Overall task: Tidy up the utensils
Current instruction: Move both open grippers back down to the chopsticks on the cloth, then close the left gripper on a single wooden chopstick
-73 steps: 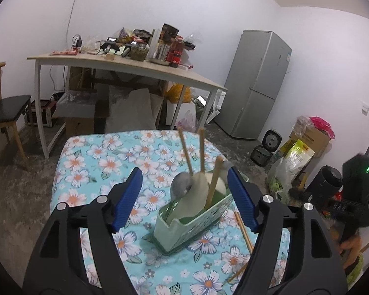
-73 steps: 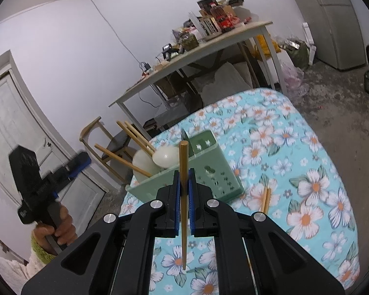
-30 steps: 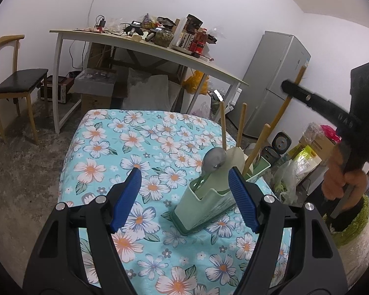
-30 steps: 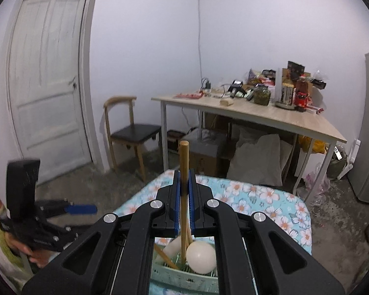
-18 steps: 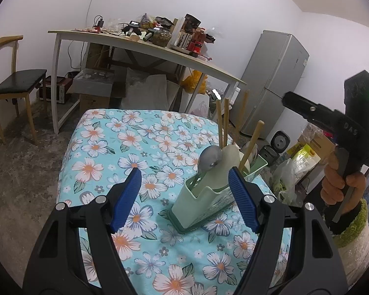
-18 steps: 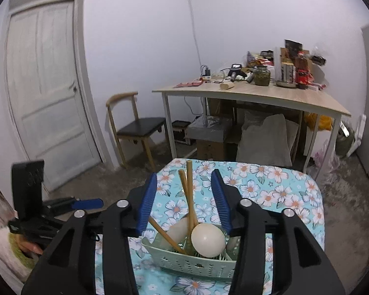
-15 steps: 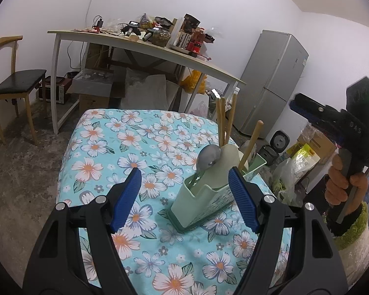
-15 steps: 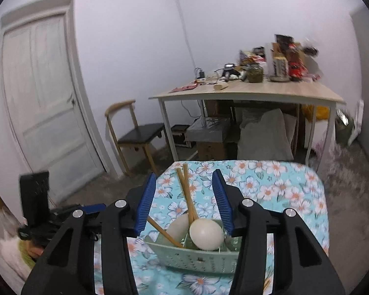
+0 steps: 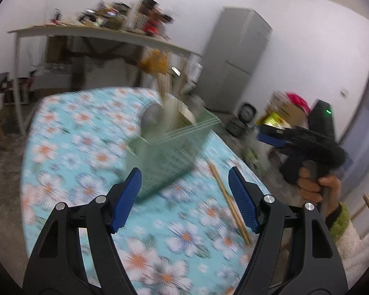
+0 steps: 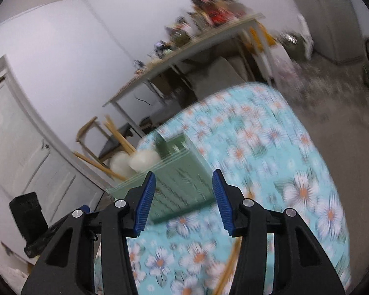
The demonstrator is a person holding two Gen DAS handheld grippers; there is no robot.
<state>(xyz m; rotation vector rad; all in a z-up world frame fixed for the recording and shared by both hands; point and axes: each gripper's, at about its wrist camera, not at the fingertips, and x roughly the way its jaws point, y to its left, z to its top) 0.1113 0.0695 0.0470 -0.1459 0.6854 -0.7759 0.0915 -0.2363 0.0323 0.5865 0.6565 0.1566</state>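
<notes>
A green utensil holder (image 9: 169,147) stands on the floral tablecloth (image 9: 86,147); it holds chopsticks (image 9: 163,86), a metal spoon (image 9: 151,119) and white spoons (image 10: 145,159). Loose chopsticks (image 9: 230,201) lie on the cloth to its right. My left gripper (image 9: 184,196) is open and empty, just in front of the holder. My right gripper (image 10: 183,201) is open and empty, close to the holder (image 10: 182,172); loose chopsticks (image 10: 230,268) show below it. The right gripper also shows in the left wrist view (image 9: 270,136). Both views are blurred.
A long table (image 9: 98,32) with clutter stands behind, with a grey fridge (image 9: 236,59) to its right. A wooden chair (image 10: 91,132) and a white door (image 10: 17,147) are at the left of the right wrist view. Bags and boxes (image 9: 287,108) sit on the floor.
My right gripper opened and let the chopstick go into the holder, then dropped lower and tilted. My left gripper has swung down toward the holder and the loose chopsticks.
</notes>
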